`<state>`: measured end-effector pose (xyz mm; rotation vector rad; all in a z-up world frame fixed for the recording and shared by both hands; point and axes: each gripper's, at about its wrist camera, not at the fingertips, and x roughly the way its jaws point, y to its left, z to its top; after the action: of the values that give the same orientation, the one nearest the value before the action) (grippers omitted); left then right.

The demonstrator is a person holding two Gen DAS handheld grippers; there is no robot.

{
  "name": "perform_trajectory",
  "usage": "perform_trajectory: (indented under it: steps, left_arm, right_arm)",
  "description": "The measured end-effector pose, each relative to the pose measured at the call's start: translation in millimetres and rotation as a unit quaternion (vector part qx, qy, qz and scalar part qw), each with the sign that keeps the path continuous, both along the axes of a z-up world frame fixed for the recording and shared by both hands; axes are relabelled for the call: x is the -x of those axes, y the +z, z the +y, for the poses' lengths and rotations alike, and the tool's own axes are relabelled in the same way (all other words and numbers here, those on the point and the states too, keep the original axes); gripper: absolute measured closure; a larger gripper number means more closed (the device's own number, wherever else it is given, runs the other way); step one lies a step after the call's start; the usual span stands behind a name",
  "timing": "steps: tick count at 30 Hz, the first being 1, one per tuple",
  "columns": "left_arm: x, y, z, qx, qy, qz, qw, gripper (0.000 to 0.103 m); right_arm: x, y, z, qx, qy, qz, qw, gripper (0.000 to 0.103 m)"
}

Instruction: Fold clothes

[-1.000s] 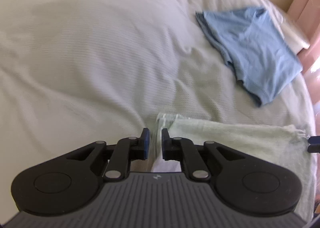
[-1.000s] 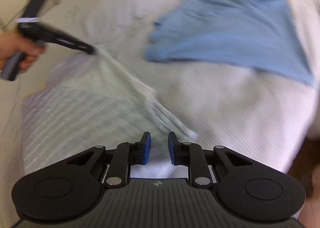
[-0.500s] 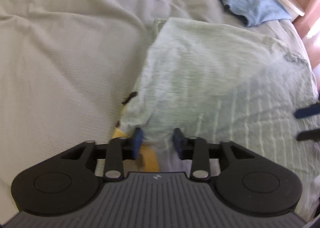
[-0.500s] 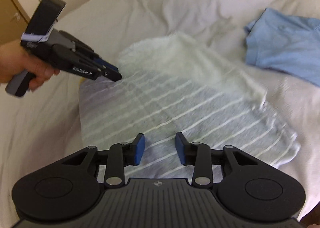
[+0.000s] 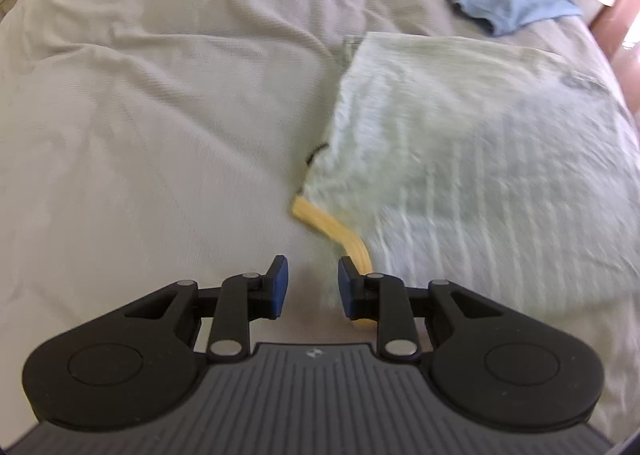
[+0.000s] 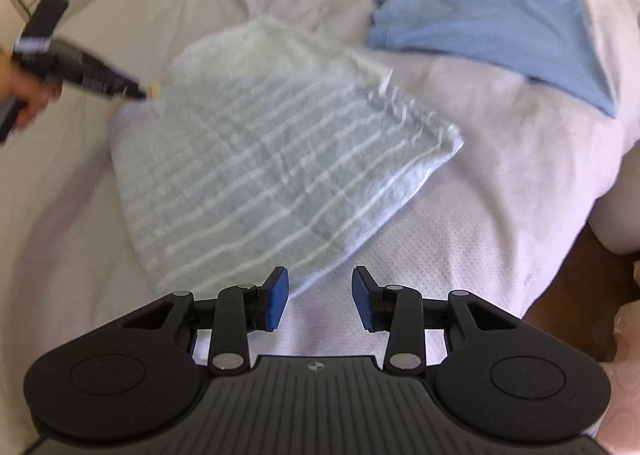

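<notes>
Between both sets of jaws only white bed cover (image 6: 500,215) shows: right gripper (image 6: 320,293) released, opening; left gripper (image 5: 312,283) parted, narrowing, empty. Just beyond lies the folded pale-green striped garment (image 6: 280,159), farther off the light-blue folded shirt (image 6: 492,23).

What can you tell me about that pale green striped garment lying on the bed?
The pale green striped garment looks like soft knit cloth with thin white stripes across one part and a plainer part folded over it. It lies flat and folded on the white bedspread, with a yellow strip peeking from under its edge. The folded blue garment lies apart from it. Neither gripper holds it.
</notes>
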<state>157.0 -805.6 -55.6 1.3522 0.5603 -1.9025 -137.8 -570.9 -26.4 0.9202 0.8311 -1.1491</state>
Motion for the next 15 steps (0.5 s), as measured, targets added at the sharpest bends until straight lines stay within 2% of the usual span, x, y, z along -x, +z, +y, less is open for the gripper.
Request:
perform_trajectory:
  steps: [5, 11, 15]
  left_arm:
    - [-3.8, 25.0, 41.5, -0.011, -0.012, 0.004, 0.9999, 0.081]
    - [-2.9, 61.1, 79.7, 0.007, -0.014, 0.032, 0.9994, 0.080]
    - [-4.4, 84.3, 97.6, 0.026, -0.022, 0.046, 0.9983, 0.080]
  right_arm:
    - [-31.6, 26.2, 5.7, 0.005, 0.007, -0.023, 1.000, 0.061]
    - [-59.9, 68.7, 19.0, 0.028, 0.025, -0.030, 0.999, 0.060]
    - [-70.4, 95.5, 29.8, 0.044, 0.039, -0.015, 0.998, 0.060]
